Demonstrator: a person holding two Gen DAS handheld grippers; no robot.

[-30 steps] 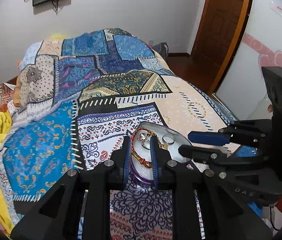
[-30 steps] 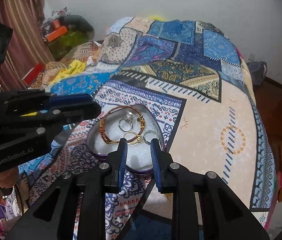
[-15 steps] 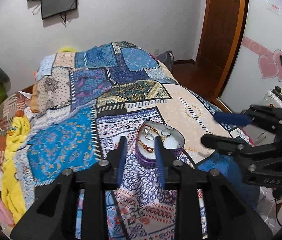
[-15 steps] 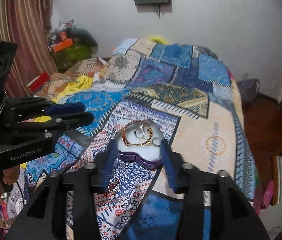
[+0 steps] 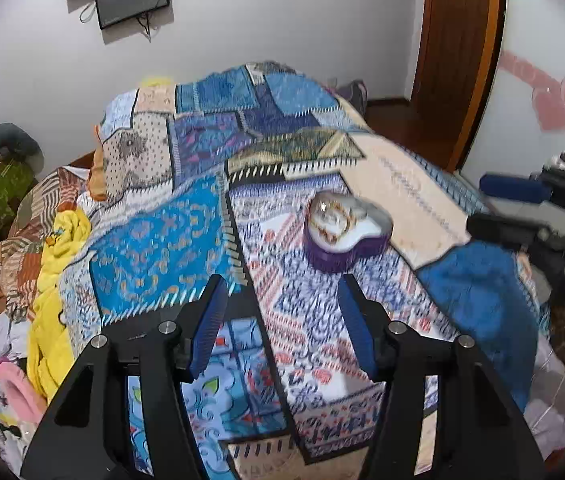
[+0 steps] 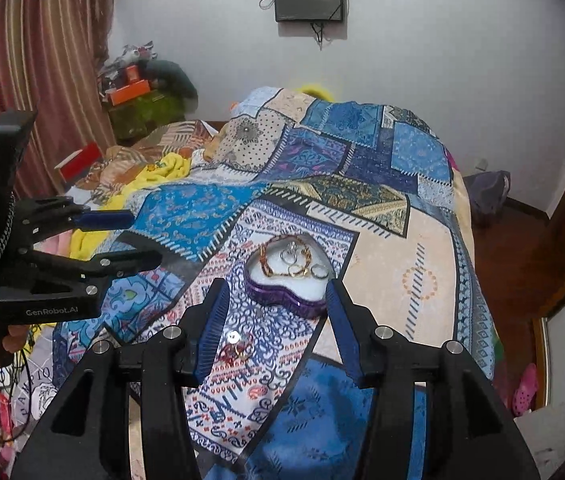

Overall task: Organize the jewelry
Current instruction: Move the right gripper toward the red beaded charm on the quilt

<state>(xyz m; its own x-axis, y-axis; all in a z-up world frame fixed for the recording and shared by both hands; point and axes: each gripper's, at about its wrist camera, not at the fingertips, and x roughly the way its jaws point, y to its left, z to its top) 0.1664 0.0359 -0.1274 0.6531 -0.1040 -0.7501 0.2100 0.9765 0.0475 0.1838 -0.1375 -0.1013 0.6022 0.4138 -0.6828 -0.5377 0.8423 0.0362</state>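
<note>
A purple heart-shaped jewelry box (image 6: 282, 294) with a white lining sits on the patchwork bedspread (image 6: 382, 272). It holds a gold bracelet (image 6: 270, 258) and several rings (image 6: 291, 255). The box also shows, blurred, in the left wrist view (image 5: 342, 236). A small reddish trinket (image 6: 236, 350) lies on the bedspread in front of the box. My right gripper (image 6: 276, 320) is open and empty, just short of the box. My left gripper (image 5: 282, 332) is open and empty, well back from the box; it also appears at the left of the right wrist view (image 6: 122, 236).
The bed's foot edge (image 6: 242, 452) drops off just below both grippers. A yellow cloth (image 5: 58, 288) and cluttered items lie along the bed's left side. A wooden door (image 5: 458, 60) stands at the right. A screen (image 6: 308, 0) hangs on the far wall.
Both grippers have pulled back and up from the box, and both have opened wide from a narrow gap. The jewelry stays in the box.
</note>
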